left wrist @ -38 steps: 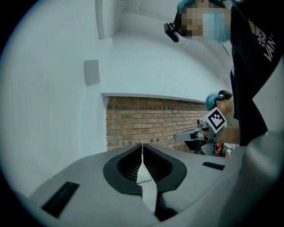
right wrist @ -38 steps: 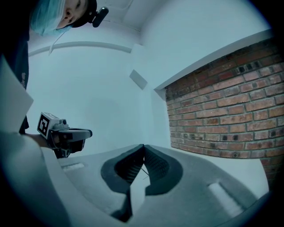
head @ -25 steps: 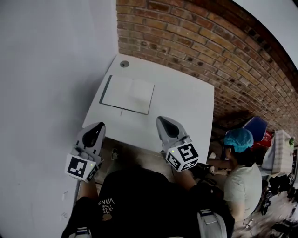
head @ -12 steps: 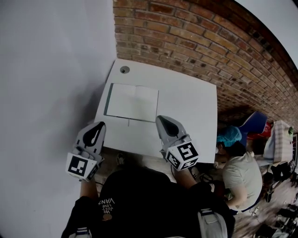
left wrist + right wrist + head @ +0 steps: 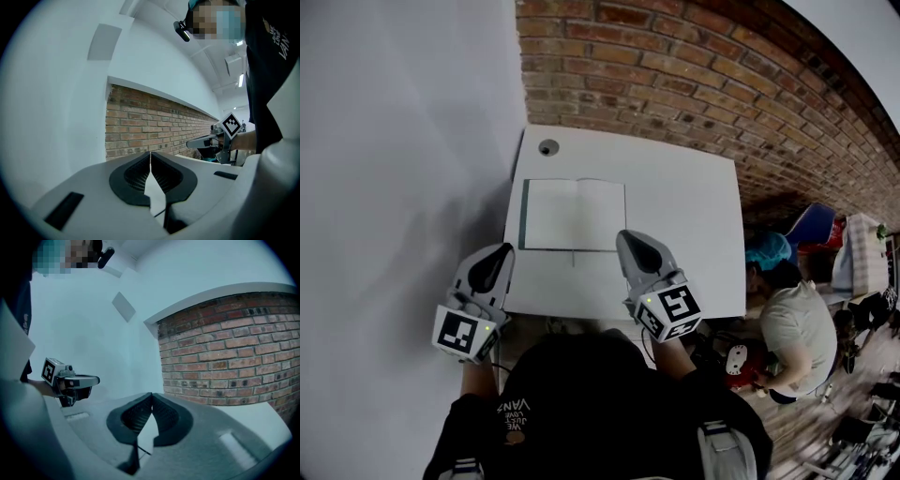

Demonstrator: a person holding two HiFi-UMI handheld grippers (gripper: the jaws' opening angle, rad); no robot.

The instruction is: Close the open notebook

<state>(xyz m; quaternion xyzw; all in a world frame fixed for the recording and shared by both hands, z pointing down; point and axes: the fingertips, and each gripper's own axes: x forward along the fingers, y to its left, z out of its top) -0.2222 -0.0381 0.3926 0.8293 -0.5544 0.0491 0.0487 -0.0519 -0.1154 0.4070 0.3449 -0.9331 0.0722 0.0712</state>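
From the head view, the open notebook [image 5: 574,215] lies flat on the white counter [image 5: 684,234], toward its left side and near the brick wall [image 5: 694,75]. The left tongs [image 5: 499,255] and right tongs [image 5: 630,242] hang at the counter's near edge, the right ones by the notebook's near right corner.

In the left gripper view, the jaws are clenched together on nothing.

In the right gripper view, the jaws are likewise pressed together and empty.

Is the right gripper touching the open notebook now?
Cannot tell. In the head view the right gripper overlaps a corner of the notebook, but its height is unclear.
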